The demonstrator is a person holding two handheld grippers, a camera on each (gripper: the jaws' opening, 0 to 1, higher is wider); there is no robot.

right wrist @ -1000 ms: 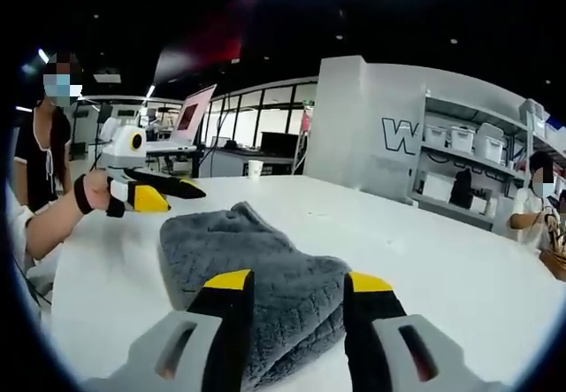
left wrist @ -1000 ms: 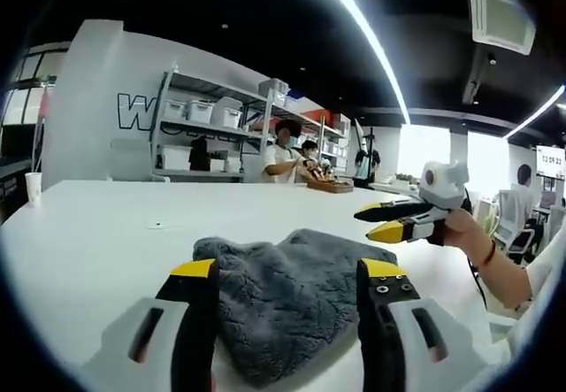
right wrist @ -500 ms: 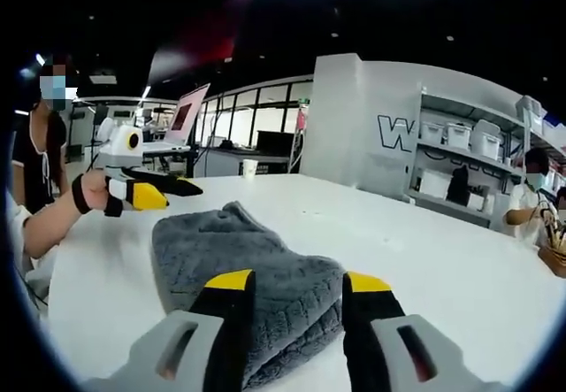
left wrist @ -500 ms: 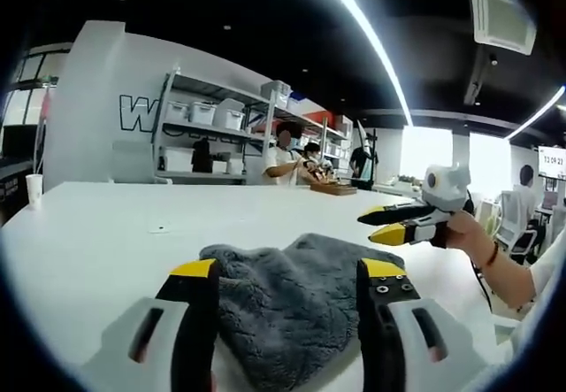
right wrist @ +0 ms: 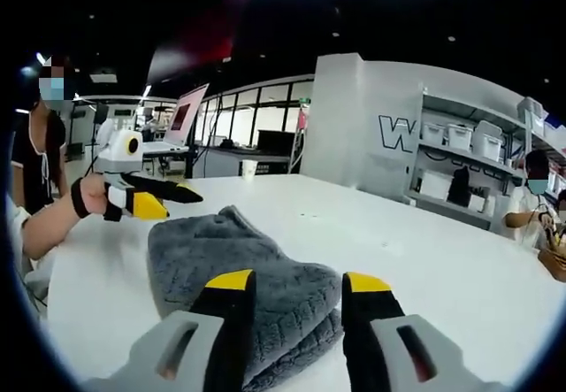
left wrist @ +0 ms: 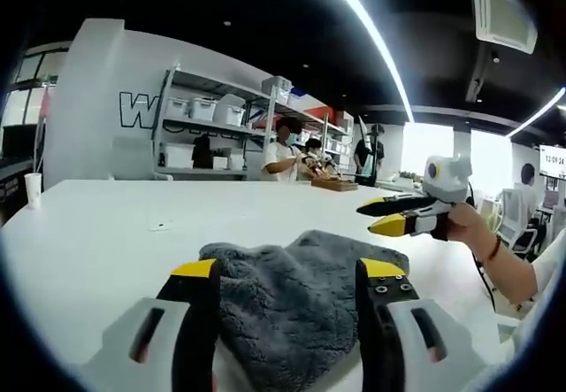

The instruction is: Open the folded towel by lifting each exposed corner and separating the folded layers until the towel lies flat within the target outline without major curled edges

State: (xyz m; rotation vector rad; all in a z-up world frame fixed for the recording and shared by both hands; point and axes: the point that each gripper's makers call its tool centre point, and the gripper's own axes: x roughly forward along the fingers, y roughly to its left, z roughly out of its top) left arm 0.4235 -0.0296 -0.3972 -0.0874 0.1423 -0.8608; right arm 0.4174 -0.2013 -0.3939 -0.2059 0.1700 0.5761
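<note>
- Left claw [left wrist: 285, 272] is spread wide with nothing in it, straddling one end of the towel [left wrist: 296, 308], looks lined up to grab a corner.
- Right claw [right wrist: 287, 284] is parted and empty too, over the opposite end of the towel, so each one covers a side.
- Towel is still a folded grey heap in the middle of the white surface [left wrist: 106, 233].
- Count: two claws, one towel. No outline I can make out.

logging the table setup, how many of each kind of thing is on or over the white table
grey towel: 1
grippers, left gripper and right gripper: 2
paper cup: 1
total: 4
</note>
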